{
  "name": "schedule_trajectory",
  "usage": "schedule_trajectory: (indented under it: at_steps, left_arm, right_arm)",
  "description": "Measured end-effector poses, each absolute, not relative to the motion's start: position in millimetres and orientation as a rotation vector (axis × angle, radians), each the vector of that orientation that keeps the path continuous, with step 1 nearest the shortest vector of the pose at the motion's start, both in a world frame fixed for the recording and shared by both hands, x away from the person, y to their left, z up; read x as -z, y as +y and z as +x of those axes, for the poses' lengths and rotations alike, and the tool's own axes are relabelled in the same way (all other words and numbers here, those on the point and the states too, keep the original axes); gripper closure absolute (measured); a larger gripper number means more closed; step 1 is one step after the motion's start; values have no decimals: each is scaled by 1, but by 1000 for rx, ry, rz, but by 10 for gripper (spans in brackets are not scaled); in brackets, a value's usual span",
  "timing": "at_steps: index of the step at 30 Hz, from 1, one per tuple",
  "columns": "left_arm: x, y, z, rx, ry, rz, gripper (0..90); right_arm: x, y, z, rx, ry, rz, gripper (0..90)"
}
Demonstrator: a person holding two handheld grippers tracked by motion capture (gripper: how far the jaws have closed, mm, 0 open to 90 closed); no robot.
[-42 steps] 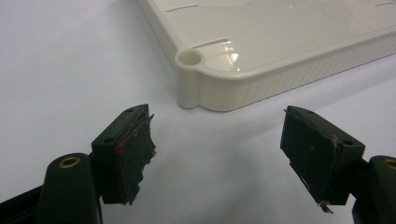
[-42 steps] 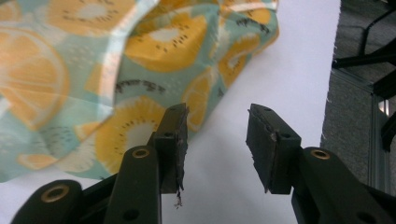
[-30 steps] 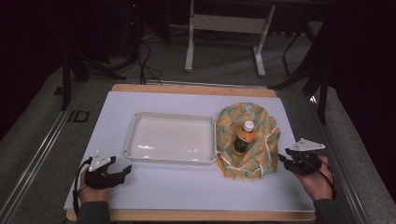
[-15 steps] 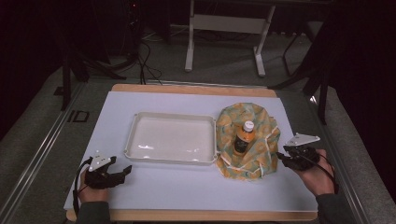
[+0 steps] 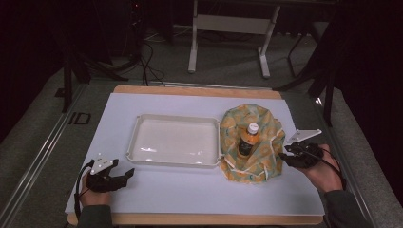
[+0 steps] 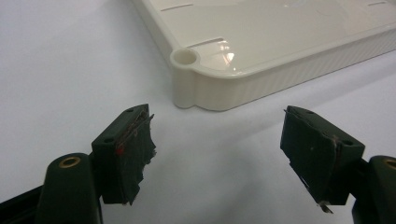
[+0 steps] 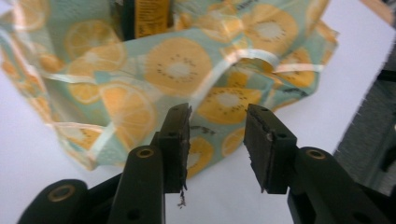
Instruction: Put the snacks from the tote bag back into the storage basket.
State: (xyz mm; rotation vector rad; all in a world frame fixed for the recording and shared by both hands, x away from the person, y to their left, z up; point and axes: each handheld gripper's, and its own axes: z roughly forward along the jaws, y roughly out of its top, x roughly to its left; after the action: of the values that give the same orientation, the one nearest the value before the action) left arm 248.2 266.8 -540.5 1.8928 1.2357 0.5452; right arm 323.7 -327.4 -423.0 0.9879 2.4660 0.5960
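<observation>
Both tongs we hold empty: left gripper (image 5: 124, 175) wide open by the table's (image 5: 190, 190) near-left corner, right gripper (image 5: 283, 155) part-open beside the orange-print bag (image 5: 237, 128).

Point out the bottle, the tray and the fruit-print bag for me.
bottle (image 5: 248, 139), high view, on its label below the white cap.
tray (image 5: 176, 141), high view, on its bare floor.
fruit-print bag (image 7: 180, 67), right gripper view, on a printed fruit slice on its near wall.
</observation>
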Motion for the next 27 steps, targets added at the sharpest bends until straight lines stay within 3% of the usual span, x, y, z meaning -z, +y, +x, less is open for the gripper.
schedule_trajectory:
  at_steps: [27]
  left_arm:
    - [541, 267, 249, -532, 1234, 1893, 253]
  right_arm:
    - [408, -298, 347, -496, 2604, 922, 581]
